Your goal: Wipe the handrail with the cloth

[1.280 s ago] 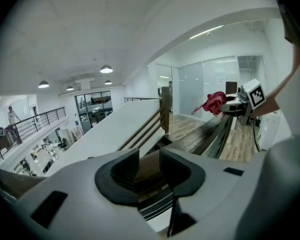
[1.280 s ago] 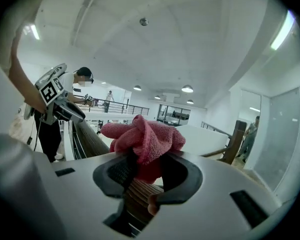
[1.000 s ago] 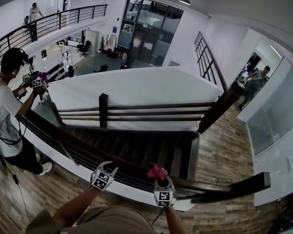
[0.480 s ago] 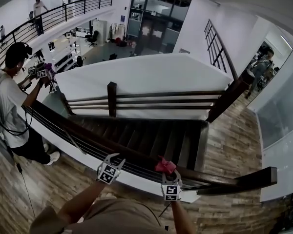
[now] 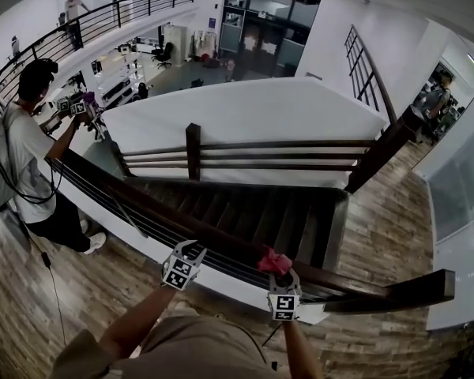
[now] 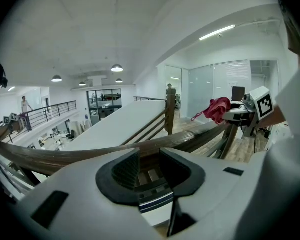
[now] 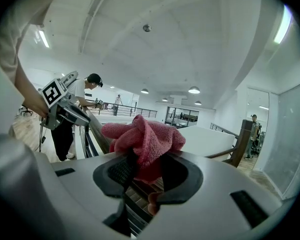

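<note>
With my right claw (image 7: 142, 173) gripping the cloth (image 7: 145, 134), I'd press it firmly along the rail (image 6: 65, 157), leaving the left claw (image 6: 149, 166) open and empty.

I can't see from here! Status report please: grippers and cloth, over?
Right hand-held gripper shut on crumpled pink cloth, at dark wooden handrail. Left hand-held gripper open, empty. Person in white shirt stands farther along rail. Over.
</note>
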A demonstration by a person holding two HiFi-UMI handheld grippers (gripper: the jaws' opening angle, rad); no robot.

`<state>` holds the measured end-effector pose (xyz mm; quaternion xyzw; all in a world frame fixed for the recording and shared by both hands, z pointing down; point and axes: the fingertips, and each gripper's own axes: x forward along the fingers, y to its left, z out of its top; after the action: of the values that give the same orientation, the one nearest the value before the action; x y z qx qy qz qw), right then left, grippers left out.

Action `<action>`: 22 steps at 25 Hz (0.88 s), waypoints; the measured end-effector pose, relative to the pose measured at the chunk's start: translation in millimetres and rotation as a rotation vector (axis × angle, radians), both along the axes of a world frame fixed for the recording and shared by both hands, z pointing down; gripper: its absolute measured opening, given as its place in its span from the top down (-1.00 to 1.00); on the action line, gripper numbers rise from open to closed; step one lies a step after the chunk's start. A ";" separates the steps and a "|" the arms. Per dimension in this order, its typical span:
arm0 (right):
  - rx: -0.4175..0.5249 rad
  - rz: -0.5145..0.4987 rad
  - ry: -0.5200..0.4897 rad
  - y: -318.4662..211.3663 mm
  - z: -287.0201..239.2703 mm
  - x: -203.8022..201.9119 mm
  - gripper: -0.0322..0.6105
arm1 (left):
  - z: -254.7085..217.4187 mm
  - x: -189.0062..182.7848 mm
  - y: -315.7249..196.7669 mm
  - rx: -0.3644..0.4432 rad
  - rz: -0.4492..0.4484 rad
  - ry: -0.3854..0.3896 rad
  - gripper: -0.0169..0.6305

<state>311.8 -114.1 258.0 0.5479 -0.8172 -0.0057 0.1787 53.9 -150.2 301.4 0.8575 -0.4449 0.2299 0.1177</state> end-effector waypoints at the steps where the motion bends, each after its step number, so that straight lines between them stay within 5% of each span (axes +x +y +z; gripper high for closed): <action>1: -0.001 0.002 -0.009 5.1 -1.0 3.0 0.52 | -0.1 2.9 5.4 -0.001 -0.002 0.001 0.58; 22: 0.043 -0.051 -0.061 59.1 12.2 58.0 0.52 | 19.4 41.1 103.0 0.006 -0.098 -0.020 0.58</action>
<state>369.8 -55.1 270.2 0.5307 -0.8355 -0.0111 0.1418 95.0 -47.2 320.8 0.8328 -0.4880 0.2310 0.1219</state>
